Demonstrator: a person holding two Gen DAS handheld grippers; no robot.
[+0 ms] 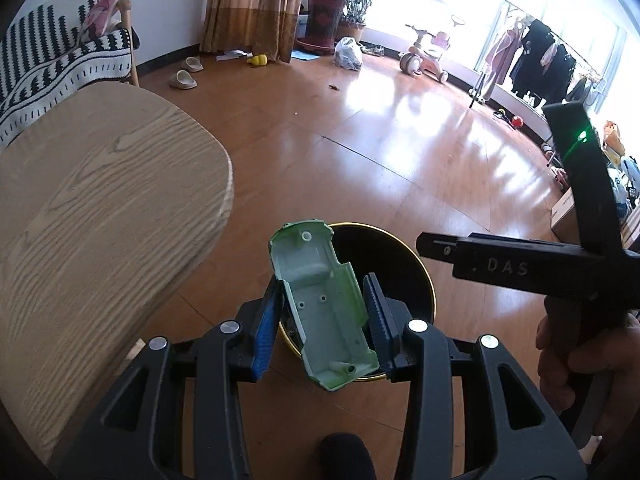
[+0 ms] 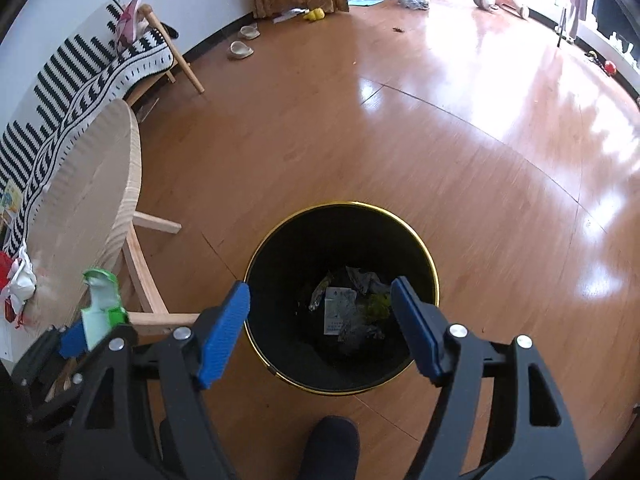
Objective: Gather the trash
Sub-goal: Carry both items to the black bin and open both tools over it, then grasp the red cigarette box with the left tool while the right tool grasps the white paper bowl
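Trash item: pale green moulded plastic toy-car shell (image 1: 324, 304), hollow side up, clamped between the blue pads of the left tongs (image 1: 326, 316), held above the near rim of the bin.
Left tongs: black frame, closed on the shell's two long sides; seen in the right wrist view at lower left (image 2: 86, 330).
Right tongs: black frame with blue pads (image 2: 320, 326), spread wide apart, nothing between them, poised over the bin mouth.
Bin: round black wastebasket with gold rim (image 2: 434, 280), on the floor directly beneath both tongs.
Bin contents: crumpled paper and dark wrappers (image 2: 348, 308) at the bottom.
Table: round light wooden tabletop (image 1: 100, 200), left of the left tongs.
Table items: red and white scraps (image 2: 16, 284), at the tabletop's near edge.
Floor: glossy brown wood boards (image 1: 380, 140), beyond the bin.
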